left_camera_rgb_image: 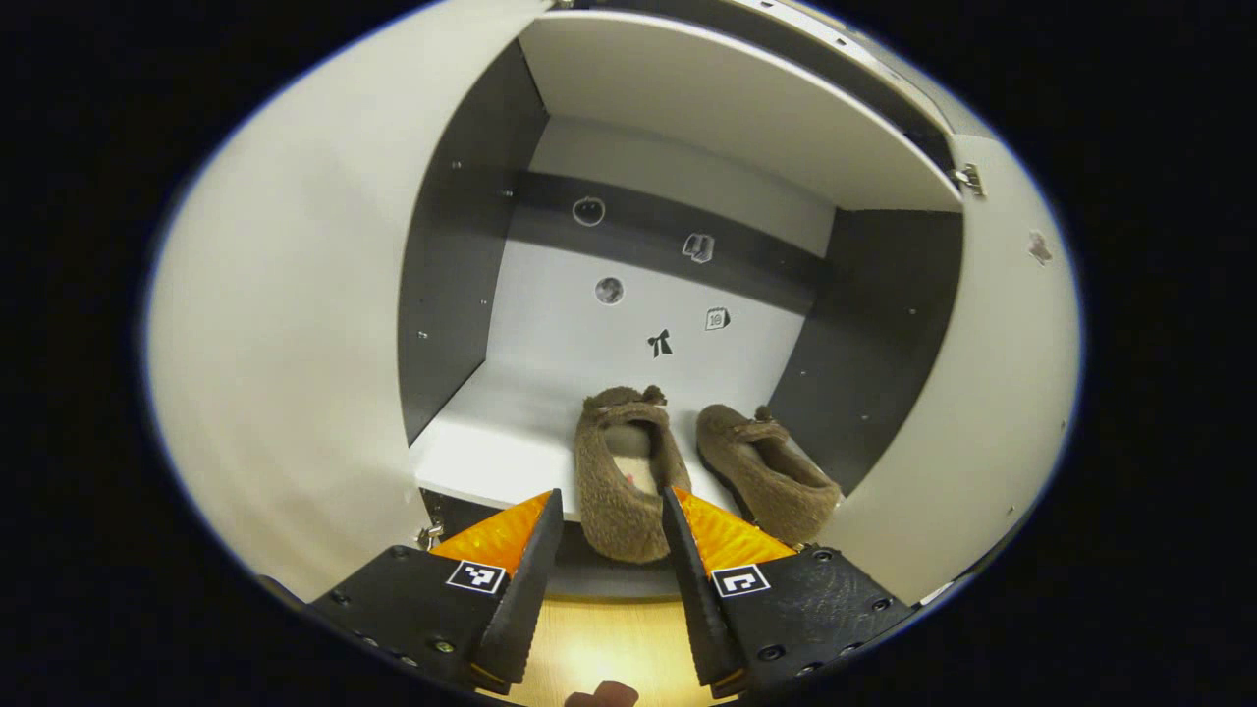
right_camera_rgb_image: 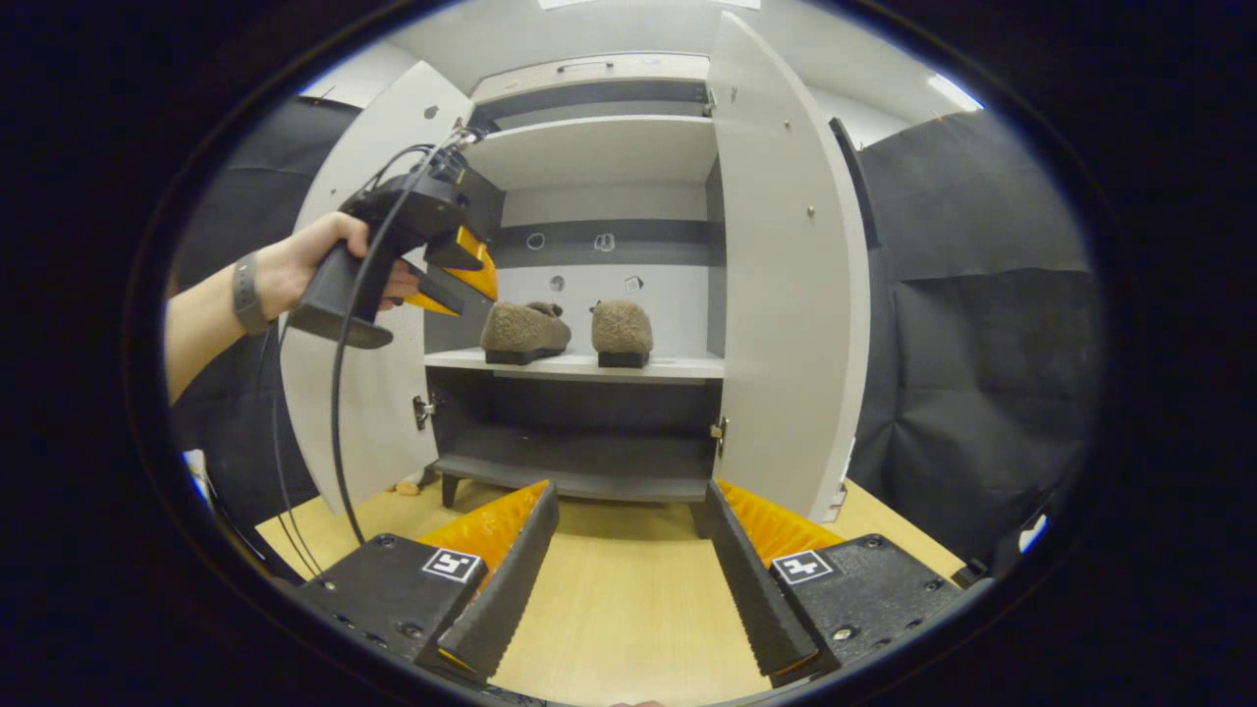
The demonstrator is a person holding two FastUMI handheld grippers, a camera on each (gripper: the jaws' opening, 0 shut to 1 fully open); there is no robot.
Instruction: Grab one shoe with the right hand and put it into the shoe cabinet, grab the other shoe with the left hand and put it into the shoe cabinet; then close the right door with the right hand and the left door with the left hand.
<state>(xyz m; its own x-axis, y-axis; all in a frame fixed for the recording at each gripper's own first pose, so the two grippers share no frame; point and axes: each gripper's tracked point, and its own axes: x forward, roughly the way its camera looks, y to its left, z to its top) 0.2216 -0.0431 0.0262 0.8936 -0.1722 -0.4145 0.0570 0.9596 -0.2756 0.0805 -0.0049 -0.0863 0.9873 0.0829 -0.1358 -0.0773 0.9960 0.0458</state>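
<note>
Both tongs, the left gripper (left_camera_rgb_image: 611,520) and the right gripper (right_camera_rgb_image: 628,511), are spread wide holding nothing, facing the shoe cabinet (right_camera_rgb_image: 599,147) whose doors stand open, with two shoes (right_camera_rgb_image: 524,332) (right_camera_rgb_image: 622,332) near its shelf's front edge.

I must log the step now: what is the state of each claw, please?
Left claw: open, holding nothing, at the heel of the left shoe.
Right claw: open, holding nothing, above the table.
</note>
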